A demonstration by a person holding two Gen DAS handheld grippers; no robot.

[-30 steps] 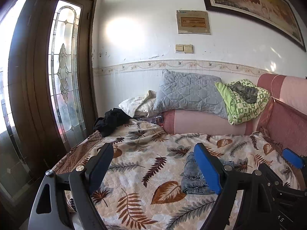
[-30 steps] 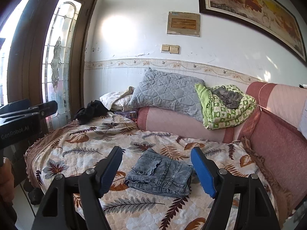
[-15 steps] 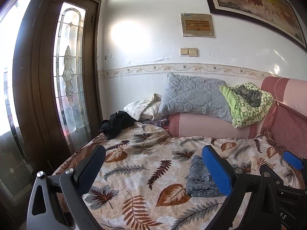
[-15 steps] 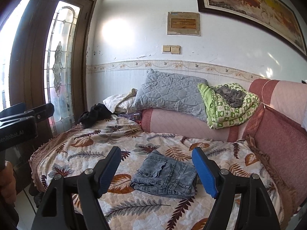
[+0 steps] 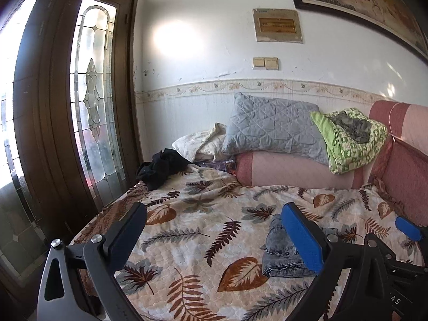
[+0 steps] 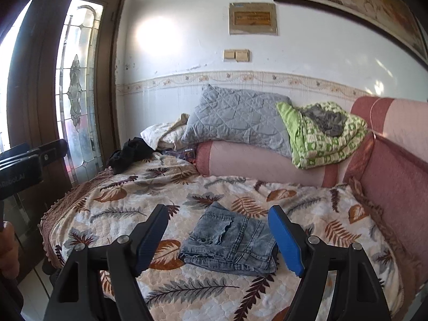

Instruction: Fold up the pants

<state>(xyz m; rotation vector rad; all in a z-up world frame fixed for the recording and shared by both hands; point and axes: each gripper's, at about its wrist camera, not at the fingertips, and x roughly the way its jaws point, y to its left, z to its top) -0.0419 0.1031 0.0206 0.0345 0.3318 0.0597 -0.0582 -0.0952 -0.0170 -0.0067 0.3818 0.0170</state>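
Observation:
A pair of blue-grey denim pants (image 6: 230, 240) lies folded into a compact rectangle on the leaf-print bedspread (image 6: 120, 214). In the left wrist view the pants (image 5: 281, 251) lie partly behind my right finger. My right gripper (image 6: 218, 234) is open and empty, held above and in front of the pants, apart from them. My left gripper (image 5: 214, 236) is open and empty, left of the pants and above the bedspread (image 5: 192, 230). The left gripper's body also shows at the left edge of the right wrist view (image 6: 24, 165).
A grey quilted pillow (image 6: 235, 117), a green patterned blanket (image 6: 326, 139) and a pink bolster (image 6: 262, 163) line the back wall. A black garment (image 6: 128, 155) lies at the far left corner. A wooden glass-paned door (image 5: 67, 107) stands at left, a pink headboard (image 6: 396, 176) at right.
Both grippers have drawn back and risen slightly from the bed, staying open. The folded pants have not moved.

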